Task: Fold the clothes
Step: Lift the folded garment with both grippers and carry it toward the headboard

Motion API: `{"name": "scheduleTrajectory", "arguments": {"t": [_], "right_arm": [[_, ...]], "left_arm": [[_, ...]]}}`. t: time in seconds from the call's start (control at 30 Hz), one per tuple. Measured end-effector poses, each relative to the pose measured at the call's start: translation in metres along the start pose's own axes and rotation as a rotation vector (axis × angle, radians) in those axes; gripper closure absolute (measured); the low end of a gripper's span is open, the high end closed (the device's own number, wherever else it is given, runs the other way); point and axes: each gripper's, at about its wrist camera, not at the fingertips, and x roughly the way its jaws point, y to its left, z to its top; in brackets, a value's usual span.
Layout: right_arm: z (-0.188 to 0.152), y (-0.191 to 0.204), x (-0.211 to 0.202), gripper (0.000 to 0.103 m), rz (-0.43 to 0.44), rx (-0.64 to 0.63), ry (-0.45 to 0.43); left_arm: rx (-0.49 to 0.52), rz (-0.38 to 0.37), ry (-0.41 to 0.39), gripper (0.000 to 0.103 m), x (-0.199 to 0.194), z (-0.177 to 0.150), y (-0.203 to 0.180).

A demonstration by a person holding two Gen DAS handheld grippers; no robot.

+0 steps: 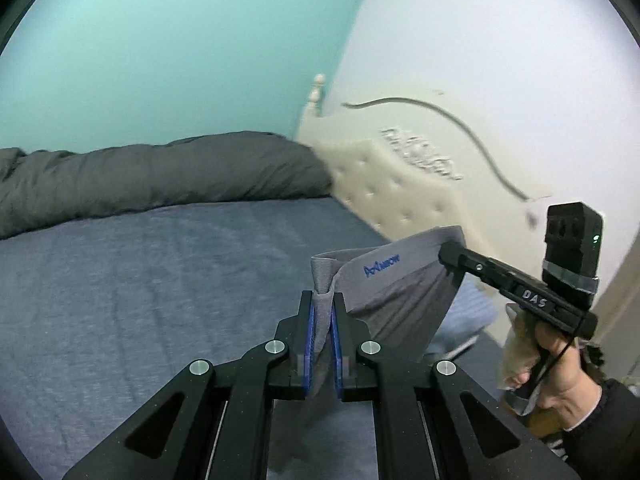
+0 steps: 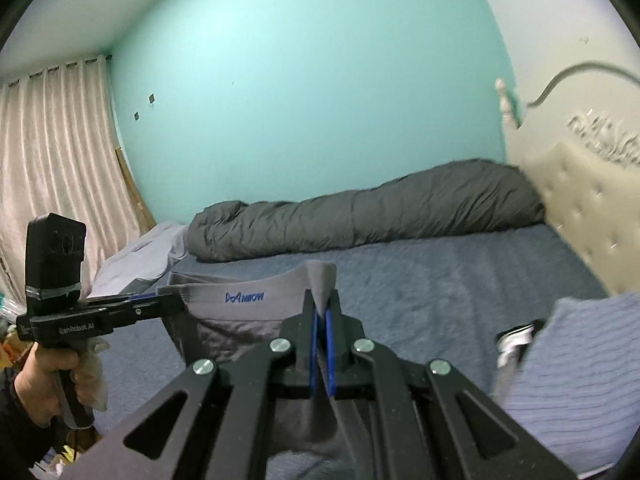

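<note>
We are holding grey underwear (image 1: 384, 292) aloft over bed (image 1: 140, 288), left hand-held gripper (image 1: 323, 300) and right hand-held gripper (image 2: 322, 300) each pinching waistband; folding not yet begun.

Readable markings, by item:
- Grey garment (image 2: 240, 320), waistband, lower centre of the right wrist view: blue logo and word "MIIOW"; the same blue print shows right of centre in the left wrist view (image 1: 384, 269), its first letters blurred
- Left gripper (image 2: 170, 305), side of its black body, lower left of the right wrist view: pale lettering, apparently "GenRobot.AI", first letters unclear
- Right gripper (image 1: 450, 258), top of its black bar, right side of the left wrist view: white letters "DAS"
</note>
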Motion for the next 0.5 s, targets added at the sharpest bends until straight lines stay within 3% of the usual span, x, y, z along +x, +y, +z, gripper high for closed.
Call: {"name": "scheduleTrajectory", "arguments": {"t": [0.5], "right_arm": [[0.012,-0.054,-0.138,0.100,-0.182,-0.035,-0.082]], "left_arm": [[0.134,-0.159,0.010,0.096,0.029,0.026,-0.145]]}}
